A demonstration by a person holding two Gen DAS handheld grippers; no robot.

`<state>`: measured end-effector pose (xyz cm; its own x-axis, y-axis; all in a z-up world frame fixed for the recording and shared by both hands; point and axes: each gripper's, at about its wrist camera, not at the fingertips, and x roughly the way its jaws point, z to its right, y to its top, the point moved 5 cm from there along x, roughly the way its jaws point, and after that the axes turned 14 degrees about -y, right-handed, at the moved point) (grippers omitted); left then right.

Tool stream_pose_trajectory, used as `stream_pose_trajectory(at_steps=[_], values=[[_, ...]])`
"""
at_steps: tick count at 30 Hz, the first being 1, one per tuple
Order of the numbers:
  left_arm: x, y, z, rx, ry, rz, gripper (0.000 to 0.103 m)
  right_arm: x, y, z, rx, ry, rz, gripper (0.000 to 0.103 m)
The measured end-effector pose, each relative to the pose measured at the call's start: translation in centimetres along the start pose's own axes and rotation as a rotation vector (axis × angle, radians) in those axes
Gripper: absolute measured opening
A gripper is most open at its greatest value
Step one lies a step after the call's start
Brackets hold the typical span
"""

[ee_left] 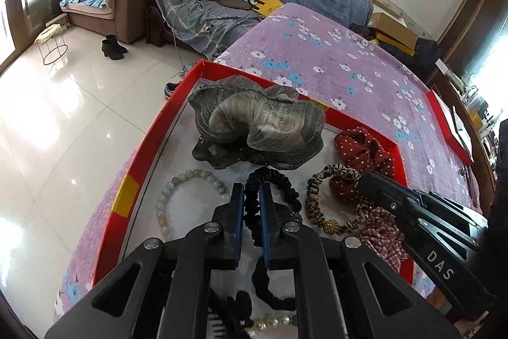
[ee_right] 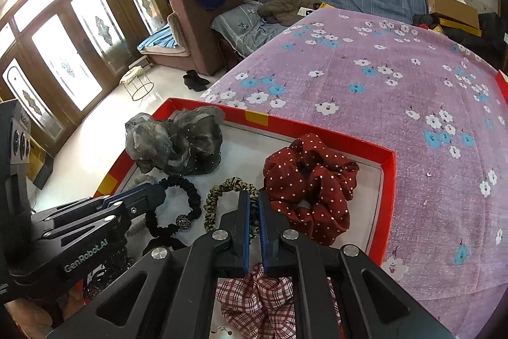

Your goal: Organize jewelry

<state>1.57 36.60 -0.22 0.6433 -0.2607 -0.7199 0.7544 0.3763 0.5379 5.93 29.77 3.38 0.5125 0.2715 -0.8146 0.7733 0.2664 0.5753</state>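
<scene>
In a red tray (ee_left: 187,78) at the bed's near edge, the left gripper (ee_left: 251,193) pinches a black hair tie (ee_left: 279,180); the right gripper (ee_right: 253,202) clamps a leopard-print hair tie (ee_right: 222,189), centre tray, the tray's right rim close by.

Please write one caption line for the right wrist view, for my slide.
Right claw shut on leopard-print hair tie inside red tray.

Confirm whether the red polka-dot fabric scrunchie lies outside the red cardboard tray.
No, the red polka-dot fabric scrunchie lies inside the red cardboard tray.
</scene>
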Motion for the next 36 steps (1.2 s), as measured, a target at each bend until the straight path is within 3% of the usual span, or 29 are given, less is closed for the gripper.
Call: stream_pose_trajectory(at_steps=[2,6,10,20,29,36], values=[[-0.7,-0.2,0.5,0.010,-0.001,0.009,0.013,-0.3,0.0,0.1,0.000,-0.001,0.004,0.009],[-2.0,-0.6,1.2,0.026,0.010,0.035,0.048,-1.1,0.0,0.2,0.002,-0.004,0.018,0.015],[-3.6,-1.1,2.0,0.053,0.026,0.062,0.049,-1.9,0.0,0.3,0.008,-0.003,0.032,0.027],[-7.5,-2.9,3.4,0.112,0.093,0.134,0.073,-5.8,-1.0,0.7,0.008,-0.013,0.084,0.043],[-12.3,-5.5,5.7,0.214,0.255,0.307,0.089,-9.9,-5.0,2.2,-0.005,-0.078,0.127,0.052],[-15.6,-8.3,8.6,0.253,0.308,0.430,0.095,-13.6,-8.8,3.9,0.017,-0.136,0.185,0.060]])
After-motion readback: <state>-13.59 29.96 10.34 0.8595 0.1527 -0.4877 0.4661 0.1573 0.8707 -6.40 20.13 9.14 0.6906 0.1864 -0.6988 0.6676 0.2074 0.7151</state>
